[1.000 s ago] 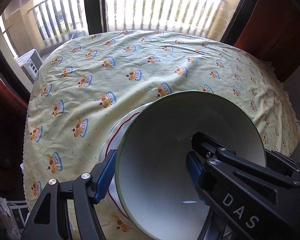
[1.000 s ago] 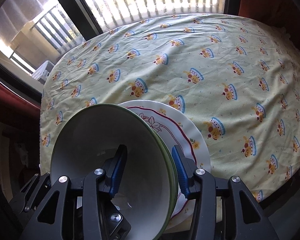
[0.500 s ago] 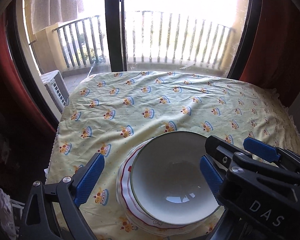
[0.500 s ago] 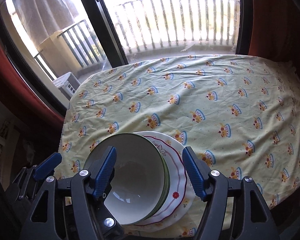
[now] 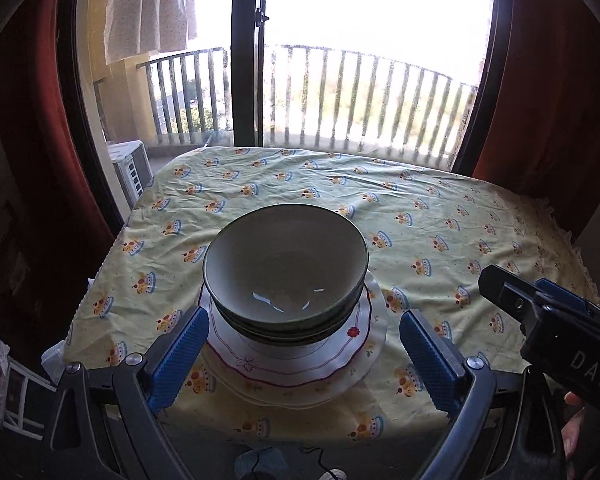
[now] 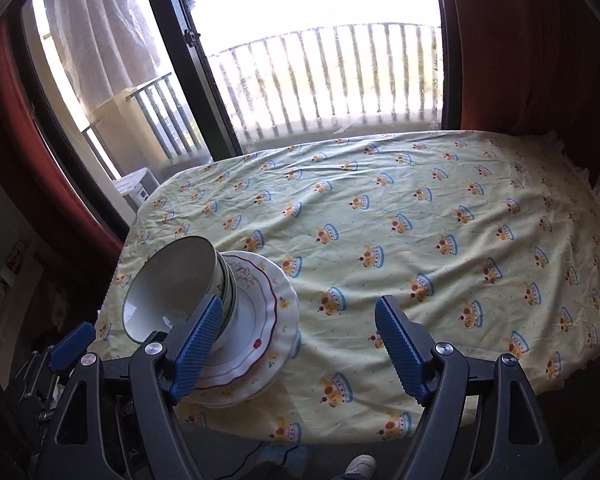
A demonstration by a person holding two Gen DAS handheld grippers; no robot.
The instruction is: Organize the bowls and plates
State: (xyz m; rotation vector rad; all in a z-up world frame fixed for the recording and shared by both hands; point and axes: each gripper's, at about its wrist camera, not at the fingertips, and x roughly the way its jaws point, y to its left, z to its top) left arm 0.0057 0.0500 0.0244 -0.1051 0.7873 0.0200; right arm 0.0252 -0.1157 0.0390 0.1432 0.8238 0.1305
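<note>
A stack of green-rimmed white bowls [image 5: 286, 272] sits on a stack of white plates with a red wavy rim [image 5: 300, 364], near the table's front left edge. The bowls [image 6: 172, 284] and plates [image 6: 256, 312] also show in the right wrist view. My left gripper [image 5: 304, 356] is open and empty, pulled back over the table's front edge, its fingers either side of the stack but apart from it. My right gripper [image 6: 300, 344] is open and empty, to the right of the stack. It also shows in the left wrist view [image 5: 540, 312].
The table wears a yellow cloth with crown prints [image 6: 420, 220]. A glass balcony door with railing [image 5: 340, 92] and red curtains [image 5: 548, 80] stand behind it. A cable and a foot [image 6: 358, 466] are on the floor below the front edge.
Both grippers have let go of the top bowl, opened wide, and pulled back and up from the stack. The bowl now rests nested in the stack on the plates.
</note>
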